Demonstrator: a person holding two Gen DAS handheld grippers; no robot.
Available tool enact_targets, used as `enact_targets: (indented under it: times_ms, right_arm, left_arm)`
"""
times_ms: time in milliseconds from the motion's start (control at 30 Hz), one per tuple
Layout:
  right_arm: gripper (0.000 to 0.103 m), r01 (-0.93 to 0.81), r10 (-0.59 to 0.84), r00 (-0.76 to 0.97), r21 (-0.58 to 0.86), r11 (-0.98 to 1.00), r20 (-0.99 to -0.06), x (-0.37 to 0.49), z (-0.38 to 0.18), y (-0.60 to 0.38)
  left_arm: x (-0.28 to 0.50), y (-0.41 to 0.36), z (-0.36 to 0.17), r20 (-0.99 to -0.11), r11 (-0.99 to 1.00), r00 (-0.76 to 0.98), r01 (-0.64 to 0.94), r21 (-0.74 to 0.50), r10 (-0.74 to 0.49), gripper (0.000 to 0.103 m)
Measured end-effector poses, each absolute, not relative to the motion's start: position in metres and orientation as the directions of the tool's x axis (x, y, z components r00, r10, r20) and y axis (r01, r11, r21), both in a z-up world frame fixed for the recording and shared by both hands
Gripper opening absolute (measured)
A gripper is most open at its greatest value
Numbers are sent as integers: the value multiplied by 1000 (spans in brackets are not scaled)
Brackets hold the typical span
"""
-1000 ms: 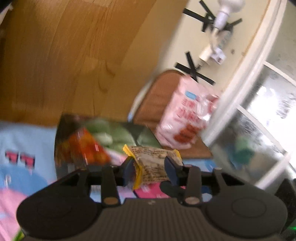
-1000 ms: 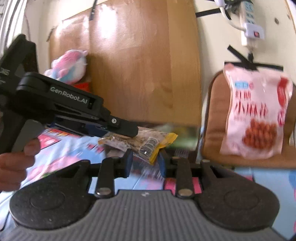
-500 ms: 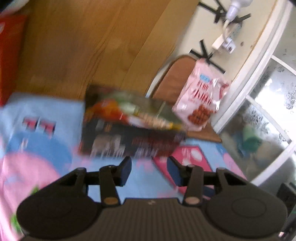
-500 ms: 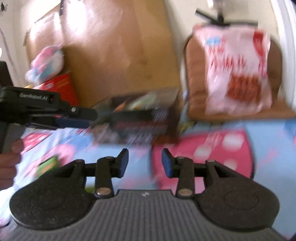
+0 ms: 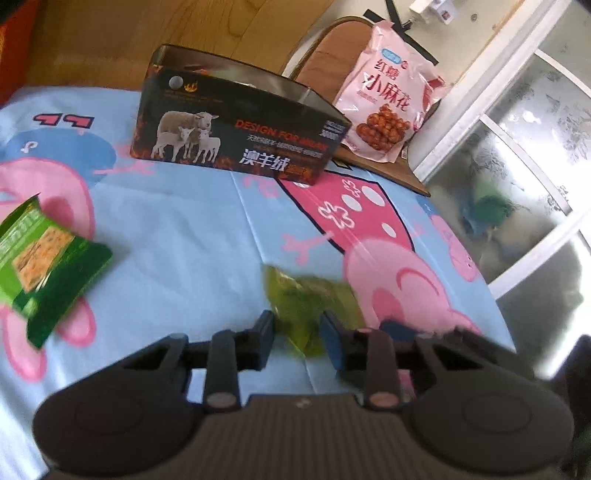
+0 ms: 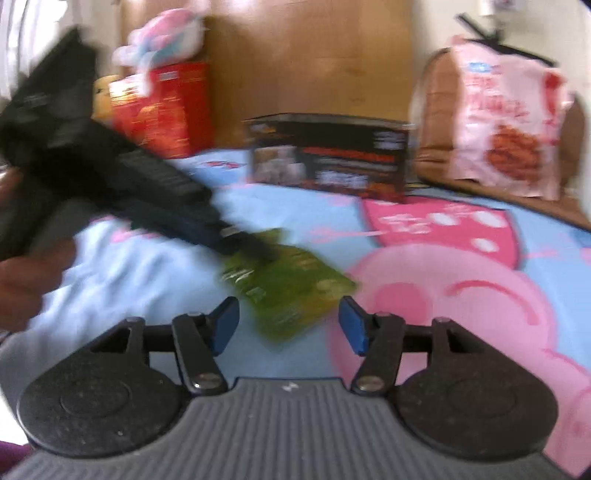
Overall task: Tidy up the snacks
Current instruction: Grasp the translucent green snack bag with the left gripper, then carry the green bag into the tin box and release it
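Note:
A yellow-green snack packet lies flat on the cartoon-print cloth. My left gripper has its jaws closing around the packet's near end, which fills the narrow gap and touches both pads. In the right wrist view the left gripper reaches in from the left onto the far corner of the packet. My right gripper is low over the cloth with its jaws opening wide. The packet lies just ahead of its blue pads, untouched by them. An open black box with a sheep print stands behind.
A pink snack bag leans on a brown chair seat at the back right. A green cracker packet lies at the left. A red box and a plush toy sit far left. A person's hand holds the left gripper.
The yellow peanut packet both grippers held is gone from the jaws. Both grippers dropped to the cloth at the green packet. The right jaws widened, the left narrowed.

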State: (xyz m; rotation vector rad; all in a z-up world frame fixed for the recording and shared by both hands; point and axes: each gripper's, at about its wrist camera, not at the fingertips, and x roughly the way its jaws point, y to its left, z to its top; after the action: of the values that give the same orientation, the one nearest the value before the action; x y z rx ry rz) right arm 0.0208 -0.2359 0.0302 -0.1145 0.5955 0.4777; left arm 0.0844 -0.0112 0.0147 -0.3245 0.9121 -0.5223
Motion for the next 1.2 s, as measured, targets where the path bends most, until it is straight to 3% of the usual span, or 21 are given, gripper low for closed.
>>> enact_targets:
  times_ms: [200, 333, 500, 667, 800, 867, 1033, 1200]
  right_arm:
    - [60, -431, 430, 707, 140, 891, -562, 25, 27, -262]
    - [60, -448, 420, 705, 100, 888, -571, 22, 26, -254]
    - [62, -473, 406, 714, 35, 880, -570, 26, 23, -241]
    - [62, -471, 410, 719, 41, 881, -561, 27, 22, -238]
    - [62, -473, 424, 715, 62, 879, -557, 28, 23, -240]
    - [62, -474, 434, 711, 79, 877, -553, 30, 22, -242]
    - [61, -459, 458, 706, 144, 877, -540, 34, 22, -250]
    - [60, -458, 470, 702, 167, 873, -534, 39, 24, -251]
  left_arm:
    - [85, -8, 21, -659, 825, 500, 277, -493, -562, 41]
    - [96, -13, 23, -656, 821, 499, 273, -501, -566, 44]
    - [107, -26, 14, -662, 808, 471, 255, -531, -583, 31]
    - [103, -34, 25, -613, 781, 490, 305, -545, -620, 31]
    - [113, -44, 23, -638, 801, 488, 300, -518, -595, 31]
    - [121, -49, 13, -663, 807, 464, 281, -520, -588, 22]
    - [127, -35, 7, -611, 742, 435, 259, -618, -661, 18]
    - [121, -13, 16, -501, 626, 408, 269, -732, -763, 17]
